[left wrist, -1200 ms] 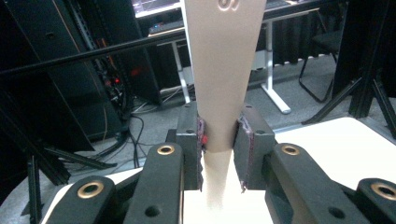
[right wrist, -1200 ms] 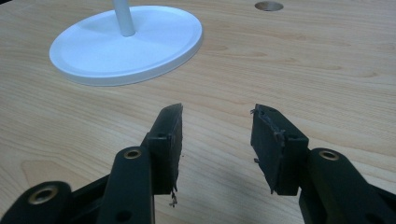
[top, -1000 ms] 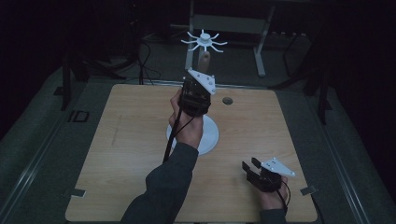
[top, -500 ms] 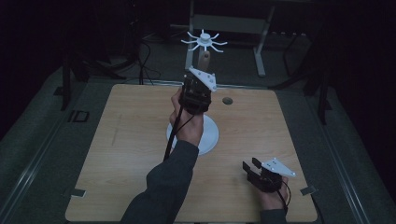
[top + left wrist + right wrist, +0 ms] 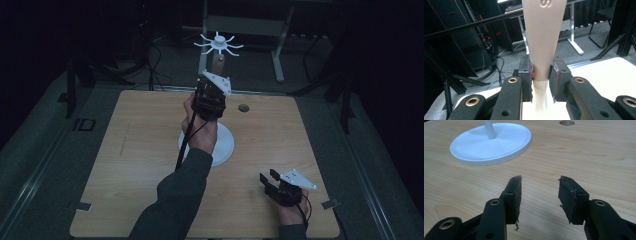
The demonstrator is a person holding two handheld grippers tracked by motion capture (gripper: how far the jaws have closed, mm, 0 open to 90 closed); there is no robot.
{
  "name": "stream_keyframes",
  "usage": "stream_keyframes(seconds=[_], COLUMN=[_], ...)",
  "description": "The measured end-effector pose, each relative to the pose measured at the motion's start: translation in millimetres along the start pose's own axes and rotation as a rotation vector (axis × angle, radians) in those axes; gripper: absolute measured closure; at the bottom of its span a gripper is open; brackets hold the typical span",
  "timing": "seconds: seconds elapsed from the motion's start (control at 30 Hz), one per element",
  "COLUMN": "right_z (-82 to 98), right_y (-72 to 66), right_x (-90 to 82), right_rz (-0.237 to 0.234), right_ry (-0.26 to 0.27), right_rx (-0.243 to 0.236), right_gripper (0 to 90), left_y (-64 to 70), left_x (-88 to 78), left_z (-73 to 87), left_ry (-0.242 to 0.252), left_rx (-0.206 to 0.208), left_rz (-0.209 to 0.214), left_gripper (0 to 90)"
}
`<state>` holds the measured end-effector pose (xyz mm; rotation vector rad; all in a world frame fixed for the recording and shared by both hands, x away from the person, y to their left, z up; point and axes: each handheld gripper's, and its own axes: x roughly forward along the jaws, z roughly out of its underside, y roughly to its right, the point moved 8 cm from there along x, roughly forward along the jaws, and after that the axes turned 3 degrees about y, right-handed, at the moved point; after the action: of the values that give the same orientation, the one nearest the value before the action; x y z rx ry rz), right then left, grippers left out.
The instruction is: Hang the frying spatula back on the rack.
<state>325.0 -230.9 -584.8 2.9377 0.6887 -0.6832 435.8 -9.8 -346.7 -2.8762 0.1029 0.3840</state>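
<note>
Spatula handle [image 5: 543,37], beige, smooth matte plastic w/ embossed letter near the top, tapers from wide to narrow toward the jaws; left gripper [image 5: 543,75] is clenched on its narrow end, worn dark pads pressing both sides. In the high view the left gripper [image 5: 212,92] is held up above the table's far-middle, pointing away from the person, w/ the brownish handle [image 5: 218,64] sticking up out of it, just under the white rack top [image 5: 218,44]. Rack top is a small hub w/ thin curved spokes radiating out, spider-like; whether the handle touches it can't be told.

Rack base [image 5: 222,145] is a flat round white disc, glossy plastic w/ a raised rim, sitting mid-table; a thin white pole [image 5: 489,130] rises from its centre. Left forearm in a dark sleeve [image 5: 175,200] crosses over the base.

Right gripper [image 5: 540,195] rests low near the table's near-right corner, jaws apart, nothing between them; black pads look frayed at the edges. In the high view it [image 5: 272,182] has a grey three-cornered plate on top.

Table [image 5: 125,150] is light wood-grain laminate, rounded corners, w/ a small round hole [image 5: 243,107] toward the far side. Room around is dark; black cables and metal frame legs on the floor beyond.
</note>
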Motion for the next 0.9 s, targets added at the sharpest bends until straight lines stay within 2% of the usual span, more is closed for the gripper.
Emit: stream_keyframes(seconds=[0.47,0.9], right_z=[0.4,0.6], right_y=[-0.2,-0.2], right_x=[0.3,0.4], right_rz=[0.001,0.0], right_ry=[-0.003,-0.005], right_rx=[-0.001,-0.002], right_gripper=[52.7,52.4], left_y=[0.3,6.1], left_x=[-0.8,-4.1], left_z=[4.9,13.4], left_ry=[0.029,0.04], left_rx=[-0.005,-0.015], left_rz=[0.015,0.074], left_gripper=[73.4,63.8])
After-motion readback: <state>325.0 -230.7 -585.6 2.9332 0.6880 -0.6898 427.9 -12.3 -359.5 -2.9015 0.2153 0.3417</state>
